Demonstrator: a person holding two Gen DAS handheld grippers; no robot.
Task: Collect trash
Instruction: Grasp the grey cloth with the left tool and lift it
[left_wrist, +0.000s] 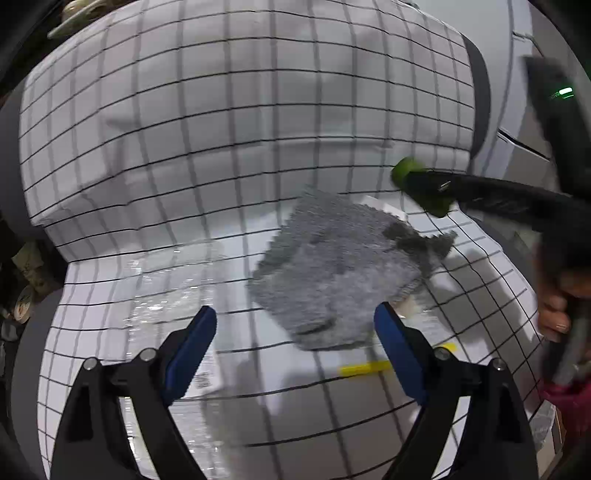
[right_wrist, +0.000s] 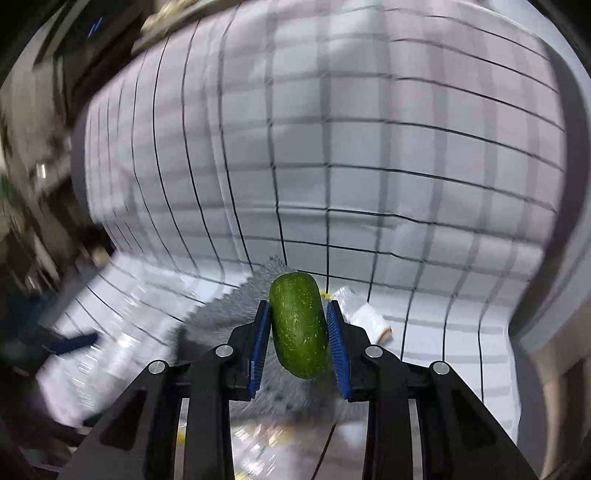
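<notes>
Below both grippers, a shaggy grey cloth (left_wrist: 340, 269), crinkled clear plastic wrap (left_wrist: 173, 295) and a yellow strip (left_wrist: 364, 368) litter the grid-patterned sofa cover (left_wrist: 221, 129). Lifted above them, the smooth, speckled green cucumber piece (right_wrist: 299, 326) stands roughly upright, clenched between the right gripper's (right_wrist: 298, 339) ribbed blue pads (right_wrist: 258, 347). The left gripper (left_wrist: 295, 354) gapes empty over the cloth.

Home living room, grid-patterned sofa cover (left_wrist: 229, 122)
</notes>
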